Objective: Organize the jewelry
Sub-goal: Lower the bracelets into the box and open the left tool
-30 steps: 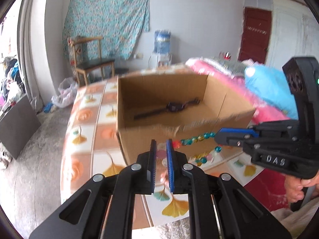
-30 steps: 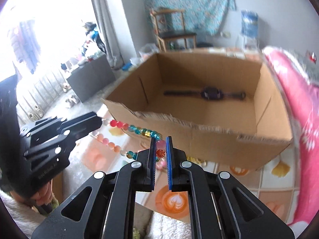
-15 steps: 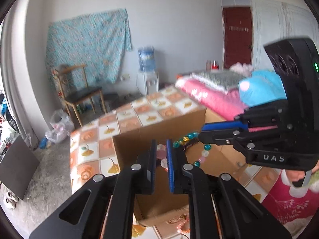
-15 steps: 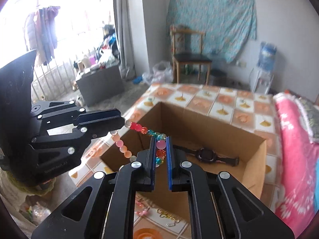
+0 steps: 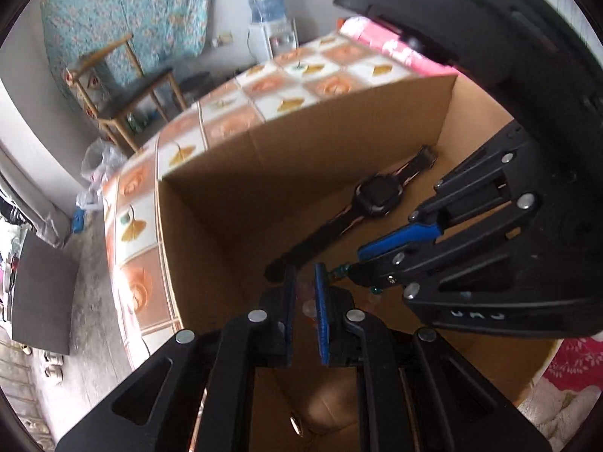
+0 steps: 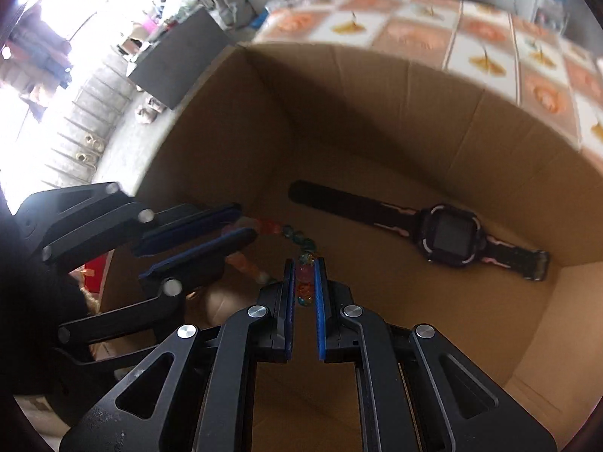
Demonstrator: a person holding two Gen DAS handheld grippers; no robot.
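Both tools, left [image 5: 303,293] and right [image 6: 304,282], clench the bead bracelet [image 6: 297,235] inside the box [image 6: 395,124]; only the right view shows the watch [image 6: 448,235] face, at 3 o'clock

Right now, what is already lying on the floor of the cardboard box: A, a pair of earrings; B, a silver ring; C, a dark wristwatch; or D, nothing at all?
C: a dark wristwatch lies flat on the floor of the cardboard box, while both grippers hold the bead bracelet above it.
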